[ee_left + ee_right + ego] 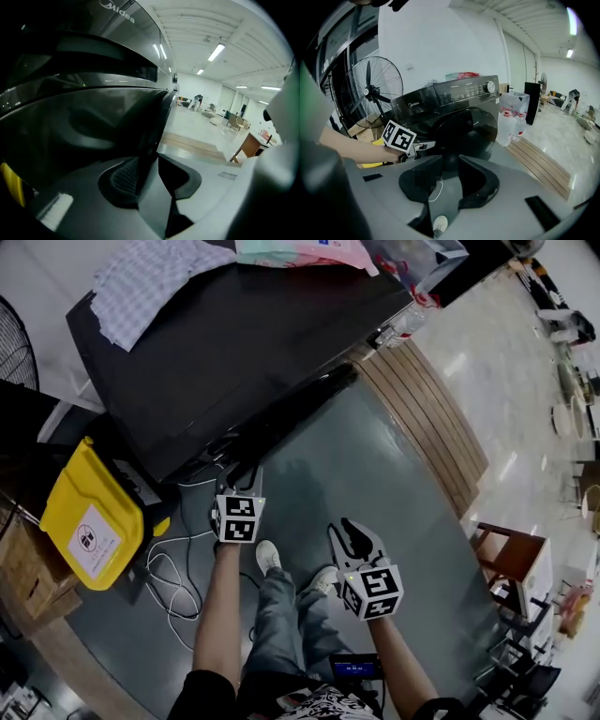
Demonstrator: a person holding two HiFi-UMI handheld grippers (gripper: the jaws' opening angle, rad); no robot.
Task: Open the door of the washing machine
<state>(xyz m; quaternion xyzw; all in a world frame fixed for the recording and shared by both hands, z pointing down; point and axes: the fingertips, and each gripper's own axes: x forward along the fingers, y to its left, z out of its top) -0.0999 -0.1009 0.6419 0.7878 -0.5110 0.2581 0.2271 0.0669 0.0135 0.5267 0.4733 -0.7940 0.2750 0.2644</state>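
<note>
Jaws of the left gripper (246, 474) stand apart astride the door (93, 126) edge; right gripper (354, 532) jaws open, empty.

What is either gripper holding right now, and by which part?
Nothing is gripped yet. The left gripper has the washing machine door's edge between its open jaws; the right gripper is open and empty.

The washing machine (108, 28) fills 8 to 12 o'clock. The edge of its dark door (84, 126) runs down toward 6 o'clock between the left gripper's (148, 161) parted jaws, close beside the left one. A wooden table (248, 143) stands at 3 o'clock.
</note>
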